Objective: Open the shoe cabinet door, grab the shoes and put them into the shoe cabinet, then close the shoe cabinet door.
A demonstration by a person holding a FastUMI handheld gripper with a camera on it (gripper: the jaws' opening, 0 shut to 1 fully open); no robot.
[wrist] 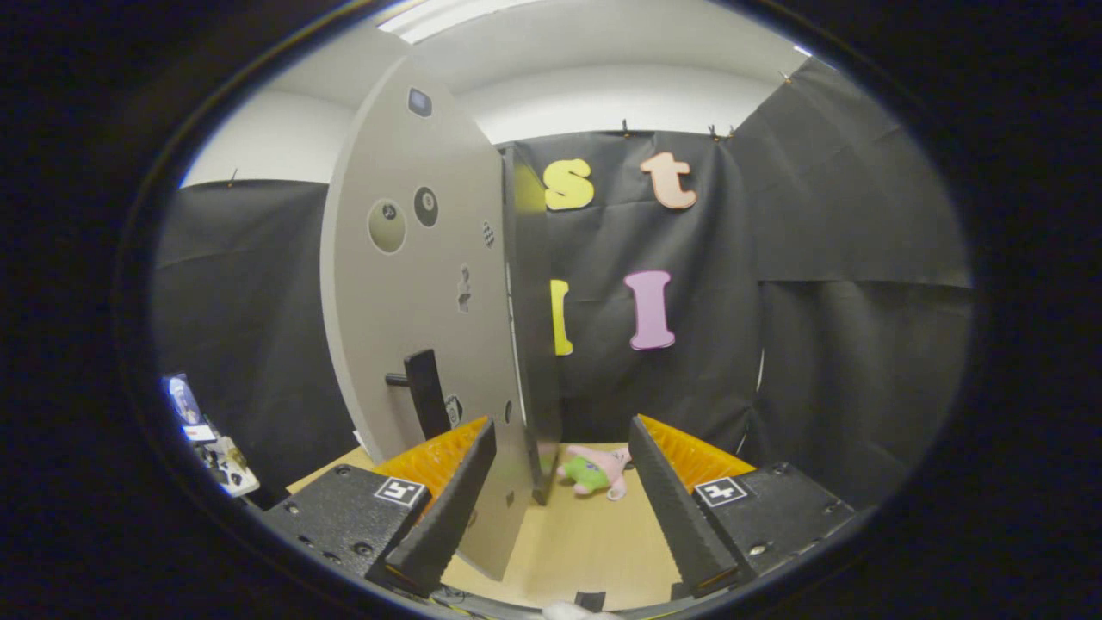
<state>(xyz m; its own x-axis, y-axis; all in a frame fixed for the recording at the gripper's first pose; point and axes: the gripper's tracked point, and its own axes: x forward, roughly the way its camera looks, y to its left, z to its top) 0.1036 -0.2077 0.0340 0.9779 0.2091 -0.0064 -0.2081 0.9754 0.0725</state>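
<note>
Nearest, at the bottom of the frame: the gripper [561, 448], its two fingers spread wide apart with nothing between them but open air, one finger at lower left centre, the other at lower right centre; no grasp on anything. Between and below the fingers: a pale wooden tabletop [585, 551], bare in the foreground. Just ahead of the left finger, running from lower centre to the upper left of the frame: the shoe cabinet door [413, 284], a grey panel seen at an angle, its lower corner hanging just beside the left fingertip, whether touching cannot be told. On its face, lower left centre: a dark bar handle [426, 405] standing off the panel, plus several round cut-outs and small stickers higher up. Behind the door's right edge, at centre: a dark vertical edge [534, 344], judged to be the cabinet body or the door's thickness; the interior is hidden. Beyond the fingers, centre lower: a small pink and green plush toy [596, 472] lying on the tabletop near the foot of that edge. At far lower left: a cluttered bench [211, 439] with small items too blurred to name. Status, as a judgement: the door stands swung out, so opening looks under way or done; no shoes can be made out, so whether they are stowed cannot be told; closing the door remains.
</note>
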